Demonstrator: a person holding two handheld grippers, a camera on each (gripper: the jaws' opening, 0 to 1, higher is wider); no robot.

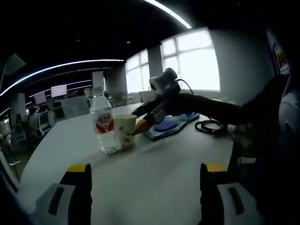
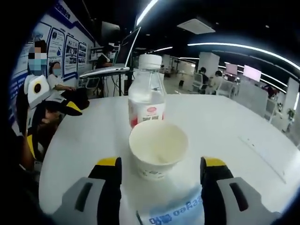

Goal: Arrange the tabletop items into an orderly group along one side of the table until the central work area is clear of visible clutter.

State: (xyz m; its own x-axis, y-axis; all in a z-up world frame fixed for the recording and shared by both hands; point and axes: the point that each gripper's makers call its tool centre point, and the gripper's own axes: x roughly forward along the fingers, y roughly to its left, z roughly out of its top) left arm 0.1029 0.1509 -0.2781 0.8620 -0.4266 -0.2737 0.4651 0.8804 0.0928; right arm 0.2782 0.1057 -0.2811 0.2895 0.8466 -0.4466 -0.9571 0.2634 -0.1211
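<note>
The paper cup (image 2: 158,147) stands on the white table (image 2: 234,122), touching or almost touching the water bottle (image 2: 146,91) behind it. In the right gripper view, the right gripper (image 2: 159,171) has its two jaws wide apart, one on each side of the cup, and they hold nothing yet. A blue packet (image 2: 176,213) lies low between the jaws, just in front of the cup.

In the left gripper view, the left gripper (image 1: 146,176) waits over bare table with its jaws open and empty. From there the right gripper (image 1: 149,118) shows coming in beside the cup (image 1: 125,131), with the bottle (image 1: 103,122) on the cup's other side. The blue packet (image 1: 169,125) and a black cable (image 1: 211,126) lie farther along the table.

The step in hand looks like picking up the cup. To do it well, the person should slide the jaws forward until the cup sits in the middle, then close gently (a paper cup squashes easily). The bottle is very close, so a bump could tip it. Keep the cup upright, lift it a little, and carry it slowly to the side of the table.
</note>
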